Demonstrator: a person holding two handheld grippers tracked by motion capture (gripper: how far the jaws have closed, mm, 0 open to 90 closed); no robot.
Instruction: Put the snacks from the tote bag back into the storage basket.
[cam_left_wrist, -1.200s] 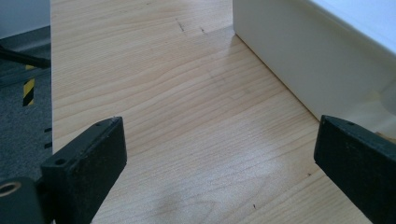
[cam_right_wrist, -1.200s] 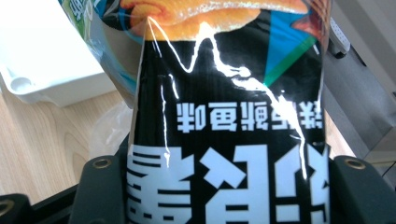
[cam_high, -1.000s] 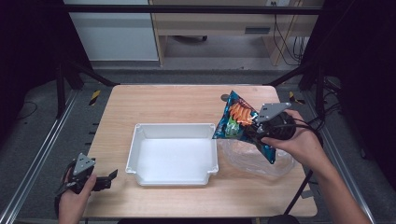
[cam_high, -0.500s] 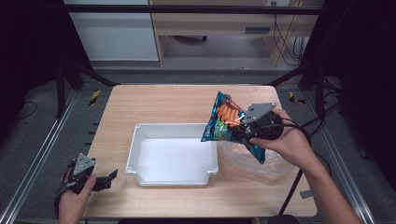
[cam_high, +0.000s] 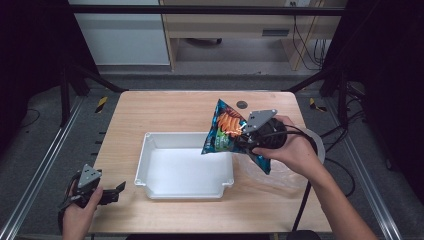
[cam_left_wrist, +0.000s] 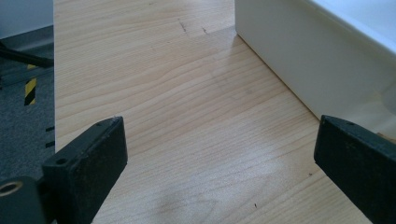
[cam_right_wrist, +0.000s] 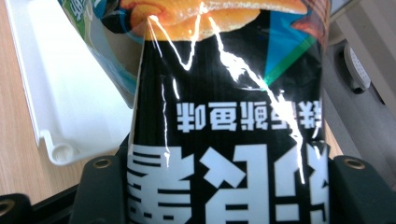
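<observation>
As we look down from the high view, our right gripper (cam_high: 248, 136) clamps a snack bag (cam_high: 226, 131) above the white tray's (cam_high: 150, 145) right rim. In the left gripper view, our jaws stand released over the table (cam_left_wrist: 187, 121). In the right gripper view, the jaws pinch the bag (cam_right_wrist: 224, 116).

Glossy foil snack bag (cam_high: 224, 134), matt wooden table (cam_high: 175, 112)

Light wooden rectangular tabletop (cam_high: 165, 110), rounded corners, on grey carpeted floor (cam_high: 45, 135). Black metal frame bars (cam_high: 200, 10) around the cell, dark at both sides. Behind: white cabinet panel (cam_high: 120, 32), light wood desk (cam_high: 235, 25) with black cables (cam_high: 300, 35) hanging. Yellow-black hazard tape (cam_high: 101, 104) on floor left of tabletop.
</observation>
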